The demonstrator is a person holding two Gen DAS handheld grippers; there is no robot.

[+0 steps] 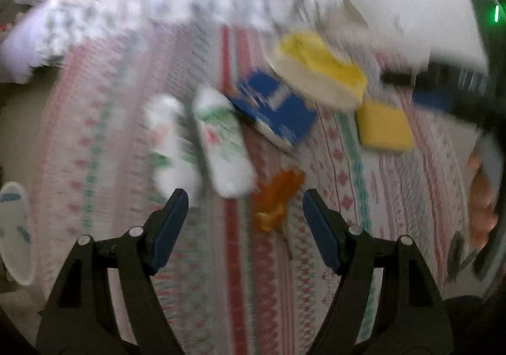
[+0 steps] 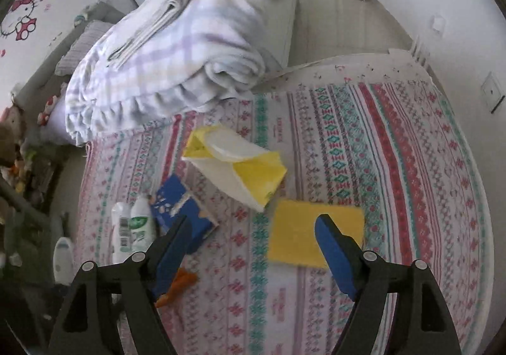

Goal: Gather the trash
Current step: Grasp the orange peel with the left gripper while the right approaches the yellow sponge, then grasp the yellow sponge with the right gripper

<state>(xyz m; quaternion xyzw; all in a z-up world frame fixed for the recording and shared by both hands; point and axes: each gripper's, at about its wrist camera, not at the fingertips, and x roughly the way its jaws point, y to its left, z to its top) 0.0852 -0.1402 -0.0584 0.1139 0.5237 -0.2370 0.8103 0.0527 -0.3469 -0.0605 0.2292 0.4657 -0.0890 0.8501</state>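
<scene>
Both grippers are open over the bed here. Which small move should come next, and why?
Probably lower the open left gripper onto the crumpled orange wrapper: it lies on the striped bedspread just ahead, roughly between the fingers. The open right gripper hovers nearer the flat yellow square.

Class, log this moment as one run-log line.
left gripper: open, empty | right gripper: open, empty | trash: orange wrapper, blue carton on bedspread

Bare patterned bedspread (image 2: 395, 149) lies open on the right; the folded blanket (image 2: 177, 48) blocks the far left, and litter crowds the near left around the blue carton (image 2: 180, 212).
</scene>
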